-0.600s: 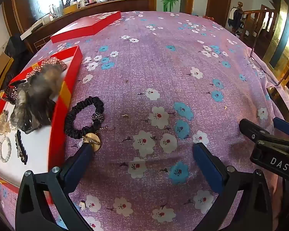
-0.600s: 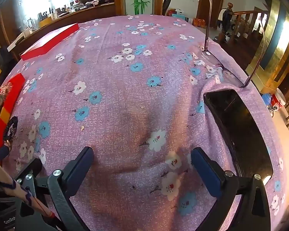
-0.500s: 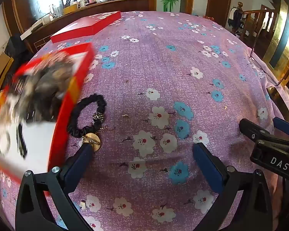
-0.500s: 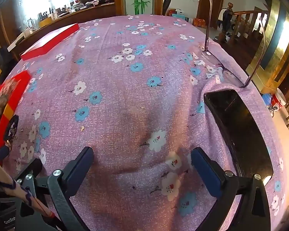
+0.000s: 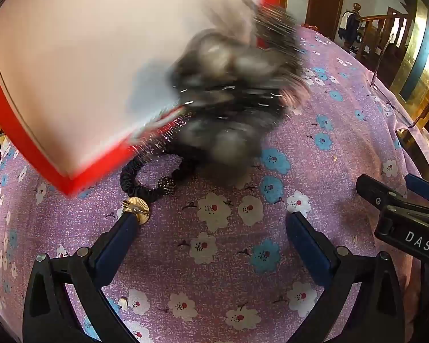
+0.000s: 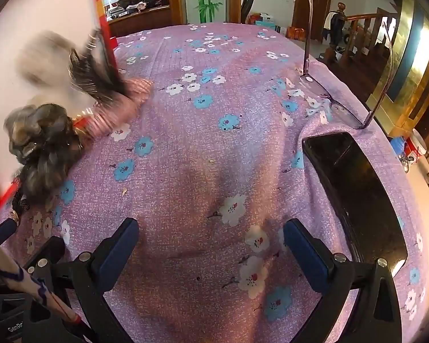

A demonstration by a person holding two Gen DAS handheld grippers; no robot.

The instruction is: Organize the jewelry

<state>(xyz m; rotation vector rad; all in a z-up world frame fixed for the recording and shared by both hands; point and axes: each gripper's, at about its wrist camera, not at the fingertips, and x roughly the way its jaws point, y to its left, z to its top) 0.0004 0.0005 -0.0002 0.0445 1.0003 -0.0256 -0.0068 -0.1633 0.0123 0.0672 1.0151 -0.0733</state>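
Setup step: red box (image 5: 71, 91) tipped, spilling furry hair accessories (image 5: 231, 97) onto tabletop (image 5: 314, 154); both hand-held grippers, left (image 5: 213, 225) and right (image 6: 210, 235), gape empty, sorting likely next.

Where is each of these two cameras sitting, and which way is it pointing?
Left wrist view: sits on the left gripper, looking forward and down at the floral tablecloth; its two open blue-padded fingers show, with a blurred red-edged box tipping out hair accessories.
Right wrist view: sits on the right gripper, angled down at the same cloth, with a phone and glasses to the right; its open fingers show.
Shared: the tablecloth, the tipping box, the black scrunchie, and each view catches the other gripper at its edge.
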